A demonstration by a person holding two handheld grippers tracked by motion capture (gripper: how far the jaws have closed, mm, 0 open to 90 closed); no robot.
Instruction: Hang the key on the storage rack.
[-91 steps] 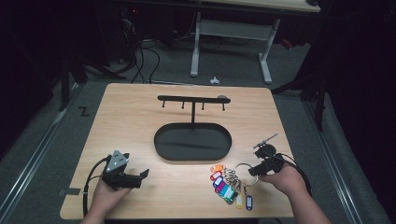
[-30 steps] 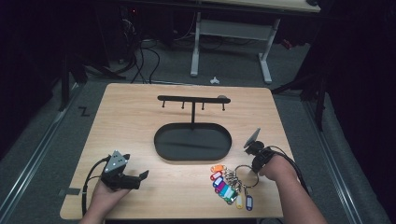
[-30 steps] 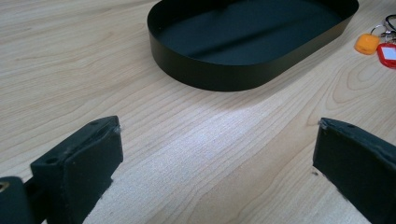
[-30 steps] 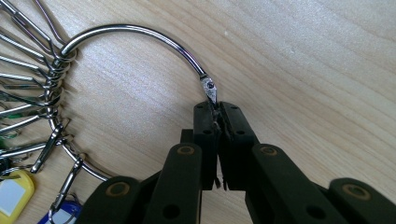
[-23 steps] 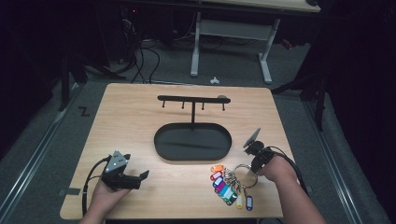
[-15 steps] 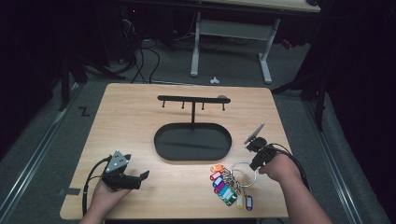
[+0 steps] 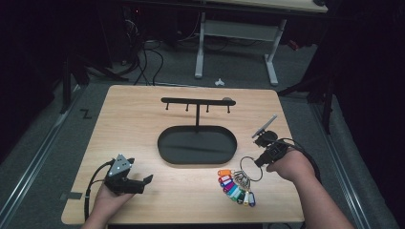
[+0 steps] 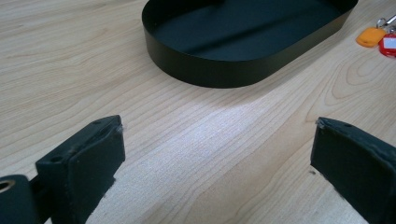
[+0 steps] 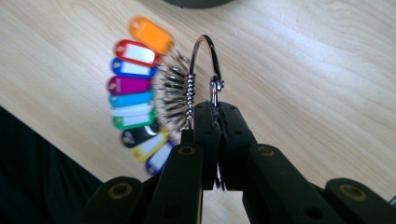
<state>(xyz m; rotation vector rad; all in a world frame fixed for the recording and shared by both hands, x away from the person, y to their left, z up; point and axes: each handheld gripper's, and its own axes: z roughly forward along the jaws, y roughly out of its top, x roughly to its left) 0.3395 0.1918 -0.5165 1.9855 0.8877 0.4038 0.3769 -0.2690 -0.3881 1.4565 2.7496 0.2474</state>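
Note:
A large metal key ring (image 9: 205, 70) carries several coloured key tags (image 9: 135, 98) fanned out to one side. My right gripper (image 9: 215, 108) is shut on the ring's lower part. In the high view the right gripper (image 7: 261, 161) sits at the table's right, with the key ring (image 7: 250, 169) and the key tags (image 7: 235, 187) hanging down toward the tabletop. My left gripper (image 7: 145, 180) rests at the front left, open, with nothing between its pads (image 8: 88, 161). A black oval tray (image 7: 197, 144) with a hook rack (image 7: 197, 101) stands in the middle.
The oval tray's black wall (image 8: 224, 74) lies just ahead of the left gripper. A desk frame (image 7: 234, 43) and cables (image 7: 143, 57) stand on the floor beyond the far edge. Bare wood (image 7: 129, 129) lies left of the tray.
My right gripper has turned and lifted, pulling the key ring and tags up and a little toward the right. The left gripper has stayed still.

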